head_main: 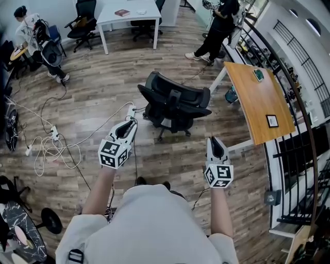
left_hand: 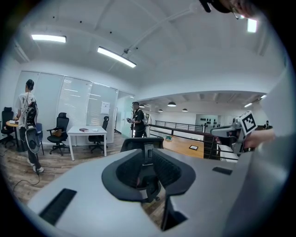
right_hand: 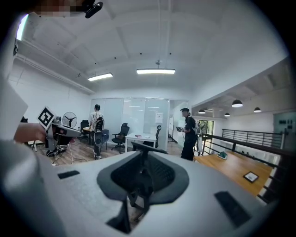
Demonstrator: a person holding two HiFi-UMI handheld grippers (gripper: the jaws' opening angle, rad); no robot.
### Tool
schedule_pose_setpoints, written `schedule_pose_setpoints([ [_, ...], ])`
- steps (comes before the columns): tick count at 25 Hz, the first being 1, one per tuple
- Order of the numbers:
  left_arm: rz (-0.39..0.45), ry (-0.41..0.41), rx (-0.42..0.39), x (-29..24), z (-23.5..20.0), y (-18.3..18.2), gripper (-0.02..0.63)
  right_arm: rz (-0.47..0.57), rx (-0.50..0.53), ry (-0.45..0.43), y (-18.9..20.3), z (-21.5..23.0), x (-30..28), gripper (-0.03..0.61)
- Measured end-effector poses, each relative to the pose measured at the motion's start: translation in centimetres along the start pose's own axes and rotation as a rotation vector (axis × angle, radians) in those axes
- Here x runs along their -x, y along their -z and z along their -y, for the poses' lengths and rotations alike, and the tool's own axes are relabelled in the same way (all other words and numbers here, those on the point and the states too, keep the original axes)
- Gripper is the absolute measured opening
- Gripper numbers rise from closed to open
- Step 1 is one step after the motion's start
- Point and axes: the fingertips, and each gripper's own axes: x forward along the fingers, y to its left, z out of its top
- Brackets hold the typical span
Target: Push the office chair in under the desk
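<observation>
A black mesh office chair (head_main: pixel 175 103) stands on the wood floor, its back toward me, left of a wood-topped desk (head_main: pixel 252 111) by the railing. The chair sits outside the desk, not beneath it. My left gripper (head_main: pixel 130 122) hovers just short of the chair's left side, and my right gripper (head_main: pixel 215 140) hangs nearer me off its right side. Neither touches it. Both point forward, jaws a narrow slit apart with nothing between them. The chair's back shows ahead in the left gripper view (left_hand: pixel 143 144) and in the right gripper view (right_hand: pixel 147 150).
White cables and a power strip (head_main: pixel 51 142) lie on the floor at left. A person (head_main: pixel 219 26) stands beyond the desk, and another (head_main: pixel 33 33) at the far left. A white table (head_main: pixel 129 15) with chairs is behind. A black railing (head_main: pixel 301 118) runs along the right.
</observation>
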Motion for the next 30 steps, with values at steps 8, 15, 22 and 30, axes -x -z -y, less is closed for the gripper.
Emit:
schedule_pose_setpoints([
  [8,-0.008,0.032,-0.002,0.4,-1.8,0.4,0.112,-0.01,-0.001,0.036,0.2,-1.9,-0.2,0.091],
  [15,-0.025,0.065,-0.006,0.5,-3.4,1.0,0.123,-0.041,0.007,0.061,0.8,-3.2,-0.8,0.094],
  [22,-0.044,0.074,0.011,0.0,-4.4,2.2,0.123,-0.07,0.005,0.08,2.0,-3.6,-1.0,0.094],
  [30,-0.068,0.061,0.017,-3.2,-5.2,2.3,0.124,-0.087,0.018,0.059,2.2,-1.5,-4.8,0.094],
])
